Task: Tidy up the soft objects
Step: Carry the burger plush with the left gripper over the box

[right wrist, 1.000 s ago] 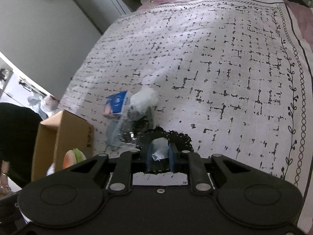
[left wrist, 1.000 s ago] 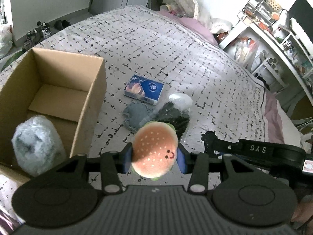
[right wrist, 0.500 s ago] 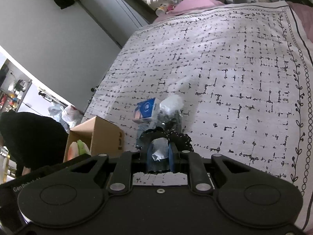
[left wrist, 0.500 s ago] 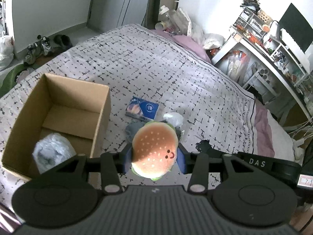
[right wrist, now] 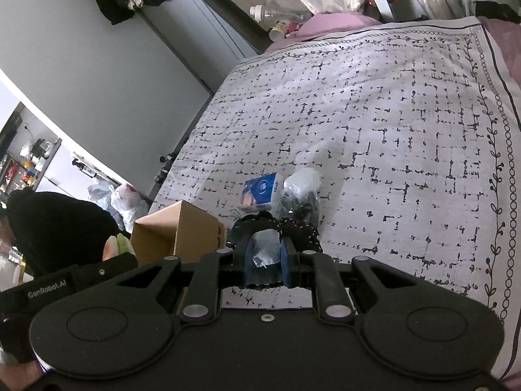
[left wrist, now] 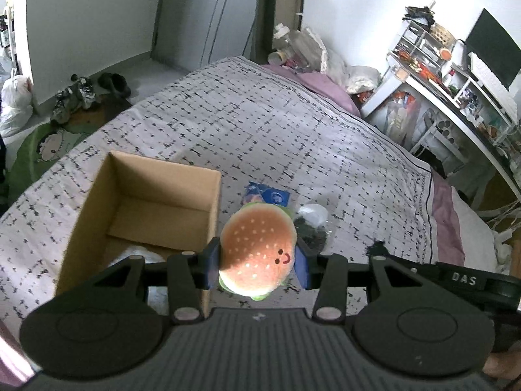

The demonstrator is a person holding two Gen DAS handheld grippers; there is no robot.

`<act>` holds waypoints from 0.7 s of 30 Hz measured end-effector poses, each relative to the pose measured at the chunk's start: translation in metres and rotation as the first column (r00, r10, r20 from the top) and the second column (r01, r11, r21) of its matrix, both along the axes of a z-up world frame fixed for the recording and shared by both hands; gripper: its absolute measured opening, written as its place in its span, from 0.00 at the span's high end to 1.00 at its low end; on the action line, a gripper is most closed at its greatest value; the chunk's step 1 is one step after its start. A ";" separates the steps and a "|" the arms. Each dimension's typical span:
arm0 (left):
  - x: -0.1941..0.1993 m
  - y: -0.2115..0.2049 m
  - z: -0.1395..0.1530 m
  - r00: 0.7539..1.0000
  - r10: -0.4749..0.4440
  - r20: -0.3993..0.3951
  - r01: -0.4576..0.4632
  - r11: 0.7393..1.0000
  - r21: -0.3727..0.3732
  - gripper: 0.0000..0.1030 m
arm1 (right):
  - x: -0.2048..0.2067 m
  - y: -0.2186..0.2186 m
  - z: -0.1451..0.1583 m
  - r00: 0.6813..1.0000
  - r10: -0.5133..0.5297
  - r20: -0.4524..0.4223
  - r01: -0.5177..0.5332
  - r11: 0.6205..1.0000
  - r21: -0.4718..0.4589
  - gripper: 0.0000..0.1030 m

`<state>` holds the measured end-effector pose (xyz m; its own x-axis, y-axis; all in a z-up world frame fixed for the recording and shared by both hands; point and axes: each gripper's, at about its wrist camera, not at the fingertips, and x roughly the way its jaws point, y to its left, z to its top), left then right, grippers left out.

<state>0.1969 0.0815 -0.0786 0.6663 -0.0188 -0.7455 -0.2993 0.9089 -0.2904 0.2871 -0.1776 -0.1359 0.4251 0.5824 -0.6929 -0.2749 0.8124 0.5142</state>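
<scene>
Gripping the plush hamburger (left wrist: 258, 250) between their blue pads, my left tongs (left wrist: 257, 262) hold it in the air just to the right of the open cardboard box (left wrist: 143, 202) that sits on the bed (left wrist: 293, 137). Something pale and fluffy lies in the box's near corner, mostly hidden behind my tongs, so I cannot tell what it is. My right tongs (right wrist: 267, 259) are clamped tight on a dark piece of cloth with pale stitching along its edge (right wrist: 302, 233) — a light grey patch of it shows between the pads. Lying on the patterned bedspread beyond both tongs are a small blue packet (right wrist: 260, 192) and, just beside it, a clear bag of dark stuff with a white top (right wrist: 299, 192). From the right view the box stands to the left of that little group — close, but apart from it.
</scene>
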 end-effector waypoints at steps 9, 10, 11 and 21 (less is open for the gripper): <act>-0.015 0.041 -0.001 0.998 0.064 0.005 -0.064 0.998 -0.010 0.56 | -0.008 0.009 0.011 0.999 0.020 0.039 -0.020 1.000 0.005 0.83; -0.017 0.047 -0.003 0.997 0.072 0.005 -0.072 0.997 -0.010 0.56 | -0.007 0.011 0.012 0.999 0.019 0.034 -0.020 1.000 0.015 0.83; -0.018 0.051 -0.004 0.997 0.077 0.004 -0.077 0.997 -0.010 0.56 | -0.006 0.012 0.012 1.000 0.020 0.024 -0.021 0.999 0.035 0.83; -0.021 0.089 -0.023 0.994 0.110 -0.022 -0.111 0.994 -0.020 0.56 | -0.008 0.045 0.021 0.997 0.049 0.056 -0.049 0.999 -0.005 0.83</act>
